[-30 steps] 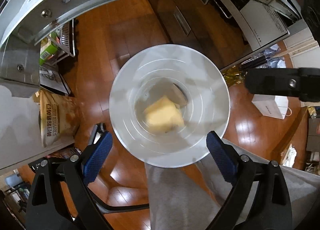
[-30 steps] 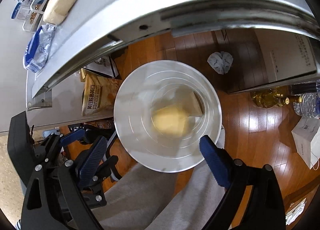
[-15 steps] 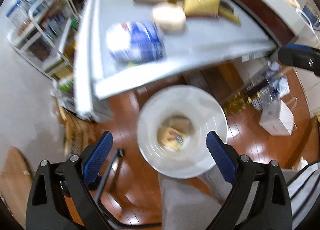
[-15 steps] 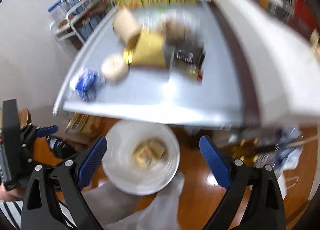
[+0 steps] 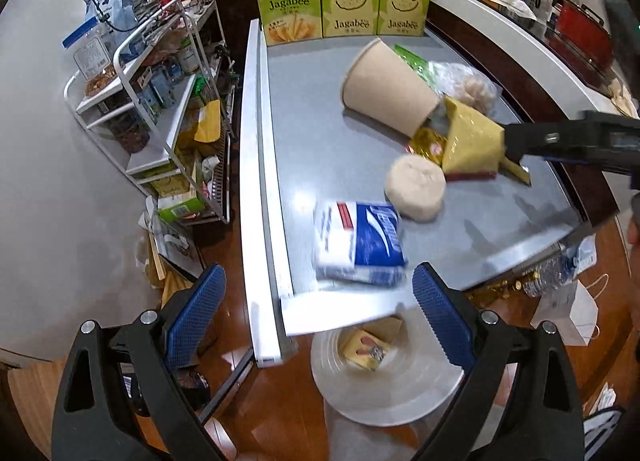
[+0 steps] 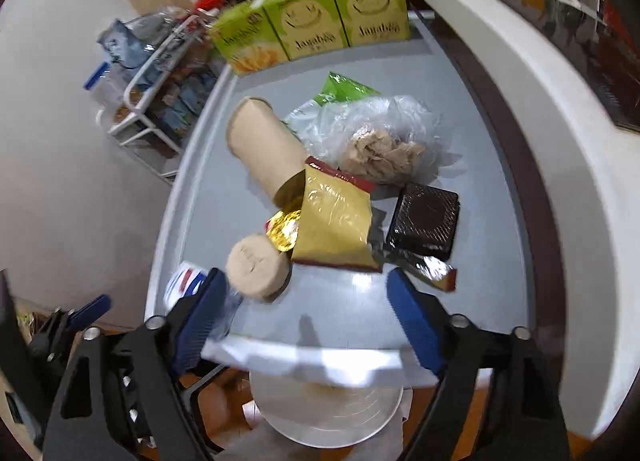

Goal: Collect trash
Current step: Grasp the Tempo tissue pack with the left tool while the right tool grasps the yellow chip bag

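Trash lies on the grey table [image 5: 304, 133]: a tipped tan paper cup [image 5: 388, 89], a yellow wrapper [image 5: 472, 145], a round tan lid [image 5: 416, 187] and a blue-and-white packet [image 5: 360, 245]. A white bin [image 5: 384, 389] stands on the floor under the table's near edge, with a yellow wrapper [image 5: 364, 347] in it. My left gripper [image 5: 318, 301] hangs open and empty above the packet and that edge. My right gripper [image 6: 308, 293] is closing with nothing between its fingers, just short of the lid [image 6: 258, 271] and yellow wrapper [image 6: 332, 225]. A dark brown tray [image 6: 424, 219] and a plastic bag [image 6: 380, 141] lie beyond.
Three green Jagabee boxes [image 5: 344, 9] line the table's far end. A white wire rack [image 5: 160, 101] full of goods stands to the left. A white counter [image 6: 520, 101] curves along the right. A white paper bag [image 5: 568, 313] and bottles sit on the wooden floor.
Both grippers have risen from over the bin to above the table's edge and tilted up, so the tabletop trash has come into view. The right jaws stand narrower than before.
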`<state>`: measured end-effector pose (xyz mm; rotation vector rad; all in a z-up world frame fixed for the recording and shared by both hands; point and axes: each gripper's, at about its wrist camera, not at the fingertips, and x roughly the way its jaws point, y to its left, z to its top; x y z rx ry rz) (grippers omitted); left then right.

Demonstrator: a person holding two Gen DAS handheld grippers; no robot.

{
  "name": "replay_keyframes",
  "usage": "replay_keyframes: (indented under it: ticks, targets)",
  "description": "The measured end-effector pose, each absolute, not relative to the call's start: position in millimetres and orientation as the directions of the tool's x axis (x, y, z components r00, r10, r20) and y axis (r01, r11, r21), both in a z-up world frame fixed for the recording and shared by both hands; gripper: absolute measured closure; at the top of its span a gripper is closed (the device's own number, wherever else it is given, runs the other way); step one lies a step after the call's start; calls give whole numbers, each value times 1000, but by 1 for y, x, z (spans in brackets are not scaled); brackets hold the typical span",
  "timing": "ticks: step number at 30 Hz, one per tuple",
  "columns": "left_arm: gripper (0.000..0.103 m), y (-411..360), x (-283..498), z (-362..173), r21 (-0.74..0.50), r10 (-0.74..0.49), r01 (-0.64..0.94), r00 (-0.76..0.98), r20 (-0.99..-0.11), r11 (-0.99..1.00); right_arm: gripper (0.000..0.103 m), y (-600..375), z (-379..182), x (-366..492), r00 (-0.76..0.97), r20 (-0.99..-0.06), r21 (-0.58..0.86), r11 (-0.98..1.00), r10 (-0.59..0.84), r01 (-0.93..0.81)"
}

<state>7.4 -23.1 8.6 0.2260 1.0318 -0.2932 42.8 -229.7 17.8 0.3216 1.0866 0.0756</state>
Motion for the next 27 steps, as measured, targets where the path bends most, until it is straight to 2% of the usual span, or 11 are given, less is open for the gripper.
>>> replay_keyframes:
  ticks: [13,16,17,18,23,27]
  targets:
    - [7,-31,37,-7,61,-117,355,458,-881,933,27,-230,-28,87,377,-900,322,918,220,233]
    - [7,-32,42,-9,58,-118,358,452,-884,932,41,-233,-33,92,367,-903,319,919,221,232]
    - [7,-32,42,-10,54,-121,360,448,-886,932,51,-235,-34,92,364,-902,327,917,231,229]
    - [7,-33,43,-12,47,-128,364,441,-888,930,53,-237,-35,92,361,-901,337,914,243,226]
    - [7,-36,43,-19,32,-145,388,419,-897,921,53,-250,-34,81,364,-891,365,904,270,222]
    - [7,-38,41,-22,14,-167,407,406,-899,913,53,-248,-29,69,356,-906,305,937,231,169]
